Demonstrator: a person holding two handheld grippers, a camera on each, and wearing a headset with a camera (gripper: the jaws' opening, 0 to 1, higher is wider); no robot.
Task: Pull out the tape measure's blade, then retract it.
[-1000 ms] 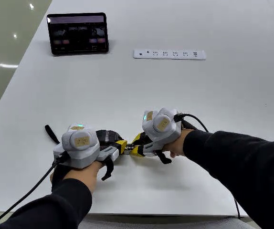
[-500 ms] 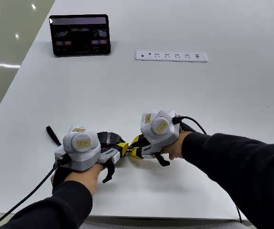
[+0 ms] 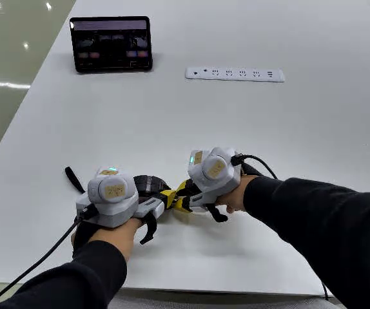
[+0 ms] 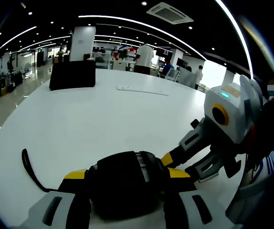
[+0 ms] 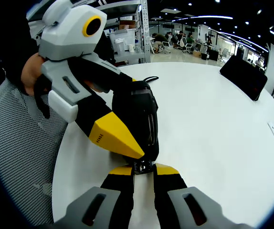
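So, the left hand-held gripper (image 4: 127,173) has its two yellow-tipped jaws closed around the black tape measure (image 5: 140,112), one jaw on each side of the case. The case sits on the white tabletop (image 3: 269,129) near the front edge, right between the two grippers. A black wrist strap (image 3: 73,179) trails off the case to the left and lies flat on the surface.

The right hand-held gripper (image 5: 143,170) comes in from the other side. Its jaws are pinched really narrow on the blade tip (image 5: 142,165), a little metal bit poking out at the mouth of the case. Hardly any blade is out, since the tip is basically right at the case. In the head view the yellow jaw ends of both grippers are almost touching each other.

Further back on the tabletop there's a dark tablet (image 3: 111,43) propped up at the far left, and a white power strip (image 3: 234,74) lying flat to its right. Both are well apart from the grippers.
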